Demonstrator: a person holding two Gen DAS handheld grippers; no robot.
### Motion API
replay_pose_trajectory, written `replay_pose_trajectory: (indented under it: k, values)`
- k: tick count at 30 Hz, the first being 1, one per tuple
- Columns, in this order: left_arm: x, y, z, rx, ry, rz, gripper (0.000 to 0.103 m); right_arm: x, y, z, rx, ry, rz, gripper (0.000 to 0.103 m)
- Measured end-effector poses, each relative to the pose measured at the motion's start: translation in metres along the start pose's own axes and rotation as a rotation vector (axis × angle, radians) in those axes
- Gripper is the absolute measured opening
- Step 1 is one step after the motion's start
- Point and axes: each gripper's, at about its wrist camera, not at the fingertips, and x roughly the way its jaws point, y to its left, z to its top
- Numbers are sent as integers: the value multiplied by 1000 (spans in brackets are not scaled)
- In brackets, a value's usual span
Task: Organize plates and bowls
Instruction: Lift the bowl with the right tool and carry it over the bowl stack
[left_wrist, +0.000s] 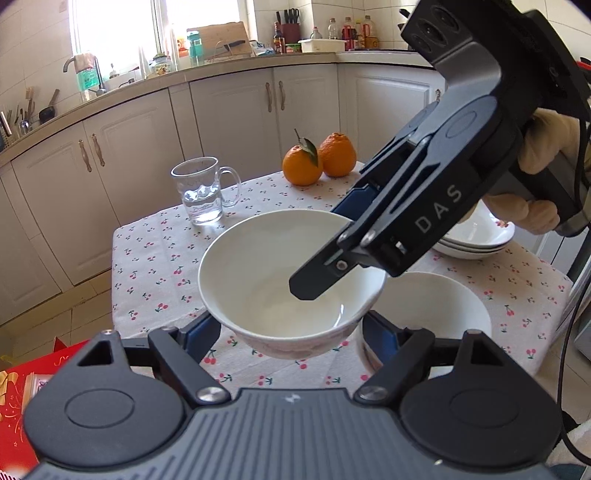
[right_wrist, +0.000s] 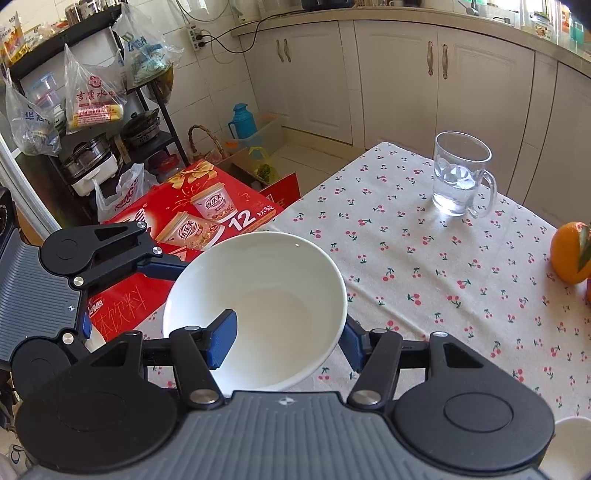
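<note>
A white bowl (left_wrist: 273, 280) hangs above the cherry-print table (left_wrist: 155, 258). My right gripper (left_wrist: 328, 251) is shut on its rim, one finger inside and one outside; the right wrist view shows the bowl (right_wrist: 266, 314) between its blue pads. My left gripper (left_wrist: 291, 332) is open, its fingers on either side of the bowl's base without clamping it; it also shows in the right wrist view (right_wrist: 162, 266). A second white bowl (left_wrist: 436, 310) stands on the table just right of the held one. A stack of white plates (left_wrist: 480, 236) sits behind my right gripper.
A glass mug with water (left_wrist: 201, 192) and two oranges (left_wrist: 317, 158) stand at the table's far side. A red gift box (right_wrist: 192, 221) sits on the floor beside the table's left edge. Kitchen cabinets (left_wrist: 236, 110) line the far wall.
</note>
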Motion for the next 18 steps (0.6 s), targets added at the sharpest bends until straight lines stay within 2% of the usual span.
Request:
replay_pose_trajectory:
  k: [8, 18]
  values:
    - [-5, -36, 2, 23, -3, -43, 83, -36, 5, -35, 11, -21, -44, 65]
    - [0, -63, 2, 55, 18, -82, 83, -57, -4, -70, 56, -35, -65, 65]
